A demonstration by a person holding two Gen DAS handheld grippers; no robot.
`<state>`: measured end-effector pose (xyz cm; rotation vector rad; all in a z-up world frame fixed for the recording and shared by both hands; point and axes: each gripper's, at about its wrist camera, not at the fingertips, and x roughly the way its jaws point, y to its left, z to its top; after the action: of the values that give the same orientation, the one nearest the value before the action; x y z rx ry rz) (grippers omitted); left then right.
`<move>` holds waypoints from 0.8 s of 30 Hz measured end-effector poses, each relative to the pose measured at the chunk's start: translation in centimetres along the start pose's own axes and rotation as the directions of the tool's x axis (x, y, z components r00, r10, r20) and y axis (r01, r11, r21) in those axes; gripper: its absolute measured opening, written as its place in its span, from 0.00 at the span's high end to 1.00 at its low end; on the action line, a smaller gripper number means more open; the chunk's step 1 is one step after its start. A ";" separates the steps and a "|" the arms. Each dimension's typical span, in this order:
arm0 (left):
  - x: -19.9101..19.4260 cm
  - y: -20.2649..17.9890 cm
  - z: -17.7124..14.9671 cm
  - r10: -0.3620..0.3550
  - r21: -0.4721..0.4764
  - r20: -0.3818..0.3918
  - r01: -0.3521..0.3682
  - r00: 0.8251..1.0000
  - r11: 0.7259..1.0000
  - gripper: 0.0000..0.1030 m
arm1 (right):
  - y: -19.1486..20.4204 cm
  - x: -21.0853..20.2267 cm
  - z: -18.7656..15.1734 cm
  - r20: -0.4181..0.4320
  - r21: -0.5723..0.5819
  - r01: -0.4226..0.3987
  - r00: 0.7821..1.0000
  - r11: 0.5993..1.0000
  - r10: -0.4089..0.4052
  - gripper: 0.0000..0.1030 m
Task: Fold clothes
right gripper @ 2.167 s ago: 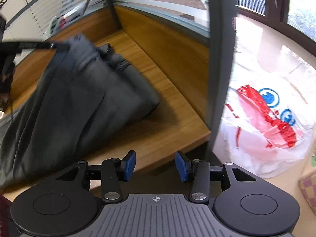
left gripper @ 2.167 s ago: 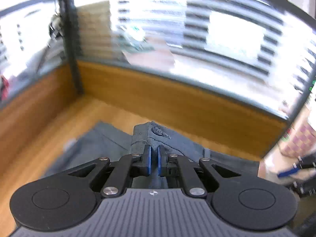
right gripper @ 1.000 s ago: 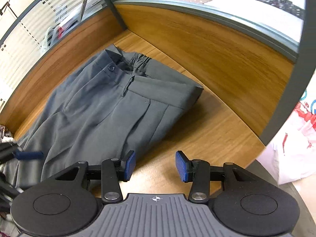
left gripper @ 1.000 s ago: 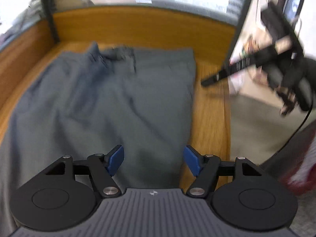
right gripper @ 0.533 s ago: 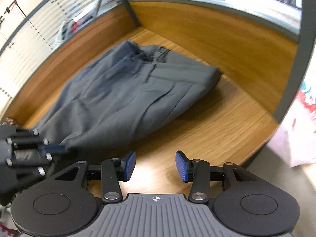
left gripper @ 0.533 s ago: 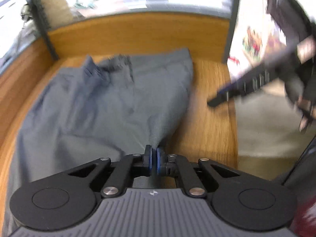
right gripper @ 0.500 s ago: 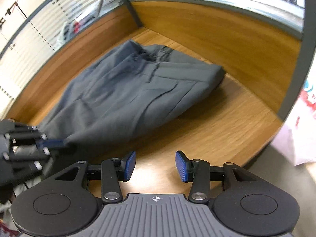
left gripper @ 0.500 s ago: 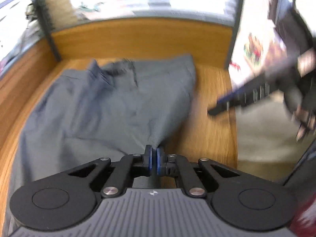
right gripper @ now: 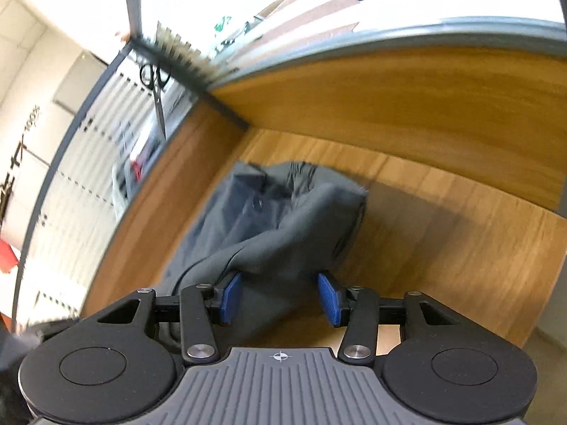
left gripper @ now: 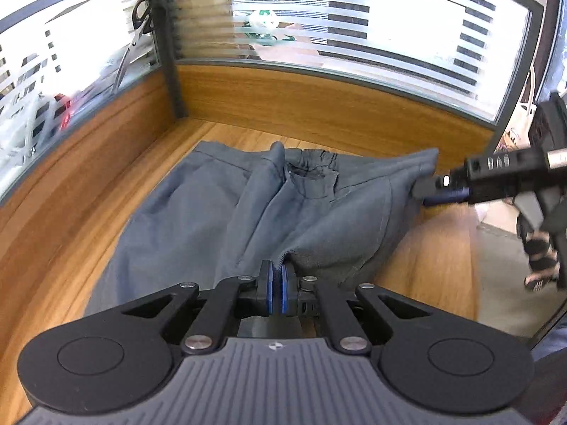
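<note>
While the pants (left gripper: 219,212) lie on the wood surface (left gripper: 436,262), left gripper (left gripper: 275,288) fingers pinch a fold tight. Right gripper (right gripper: 280,295) fingers opening w/ cloth between, not squeezing.

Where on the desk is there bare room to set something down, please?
Bare wood lies right of the trousers toward the desk edge, and a strip between waistband and back panel. The middle and left are covered by cloth.
</note>
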<state>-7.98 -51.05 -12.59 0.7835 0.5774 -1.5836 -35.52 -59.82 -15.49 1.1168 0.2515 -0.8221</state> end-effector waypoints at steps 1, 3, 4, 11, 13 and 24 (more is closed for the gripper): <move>0.1 0.2 -0.2 -0.004 0.004 0.000 0.004 1.000 1.000 0.95 | 0.0 0.0 0.3 0.004 0.015 -0.004 1.000 1.000 0.004 0.50; 0.4 0.4 -0.5 -0.005 0.011 -0.001 0.005 1.000 1.000 0.95 | -0.2 -0.2 0.8 0.014 0.057 -0.014 1.000 0.998 0.013 0.49; 0.6 0.5 -0.7 -0.006 0.013 0.000 0.006 1.000 1.000 0.95 | -0.3 -0.5 1.0 0.019 0.087 -0.014 1.000 0.996 0.012 0.49; 1.8 1.0 -1.5 -0.025 0.012 0.006 0.025 1.000 1.000 0.95 | -0.6 -1.6 2.3 0.046 0.234 0.078 0.995 0.969 -0.091 0.47; 2.0 1.2 -1.5 -0.035 0.008 0.010 0.035 0.999 0.999 0.95 | -0.5 -1.3 2.5 0.021 0.255 0.095 0.994 0.962 -0.104 0.46; 3.1 2.2 -2.2 -0.091 -0.031 0.030 0.092 0.995 0.995 0.93 | 0.6 2.3 2.9 -0.142 0.209 0.155 0.982 0.965 -0.127 0.92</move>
<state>-5.61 -51.74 -16.27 0.7173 0.6243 -1.6623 -34.14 -63.27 -15.06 1.3736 0.3567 -0.9230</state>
